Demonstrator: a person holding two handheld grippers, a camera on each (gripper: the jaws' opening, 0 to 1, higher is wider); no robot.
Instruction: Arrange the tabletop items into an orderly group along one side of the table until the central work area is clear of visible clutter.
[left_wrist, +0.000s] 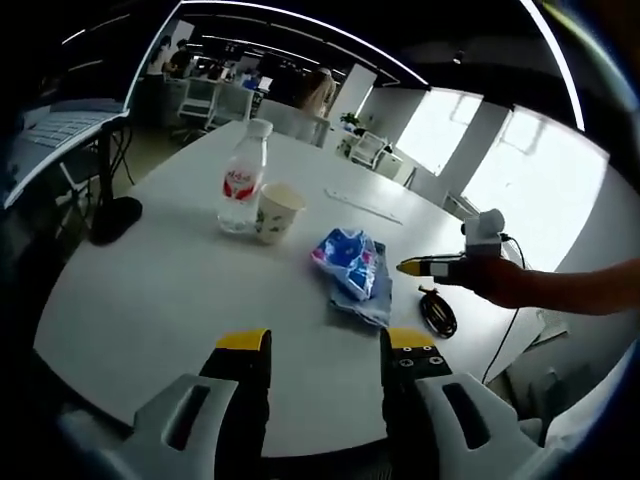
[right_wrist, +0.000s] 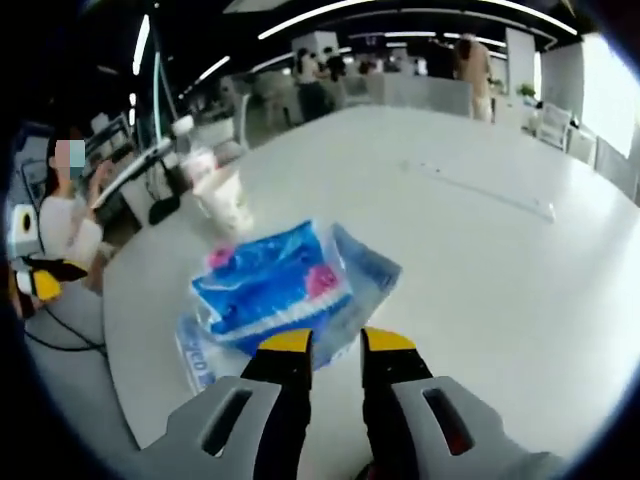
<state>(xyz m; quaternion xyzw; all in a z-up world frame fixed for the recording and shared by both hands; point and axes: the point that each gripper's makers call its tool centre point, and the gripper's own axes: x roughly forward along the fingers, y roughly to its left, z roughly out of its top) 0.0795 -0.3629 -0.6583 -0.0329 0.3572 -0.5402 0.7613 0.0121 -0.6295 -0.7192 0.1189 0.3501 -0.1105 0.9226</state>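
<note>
In the left gripper view the left gripper (left_wrist: 314, 350) rises from the bottom of the frame with its yellow-tipped fingers (left_wrist: 243, 342) spread wide and released, nothing between them, over the near edge of the white worktop (left_wrist: 150, 300). Just above them, right of centre, lies a blue tissue pack (left_wrist: 350, 262), a soft plastic packet printed in blue and white with pink spots, its clear wrapper crumpled and spread flat at one end. To the right of it, at the worktop's edge, a black cable coil (left_wrist: 438, 312) rests. Above that, the right gripper (left_wrist: 420, 267) comes in from the right of the frame, held by a hand (left_wrist: 495, 282). Farther up and left of centre stand a paper cup (left_wrist: 277, 213) and a water bottle (left_wrist: 242, 185) with a red label and white cap, touching or nearly so; whether the cup holds anything cannot be told, and the bottle looks clear. Beyond them a thin white strip (left_wrist: 362, 206) lies flat.

In the right gripper view the right gripper's fingers (right_wrist: 286, 345) sit low in the frame, a narrow gap between them, parted and holding nothing, tips at the tissue pack's near edge. The cup and bottle blur together in the upper left.
</note>
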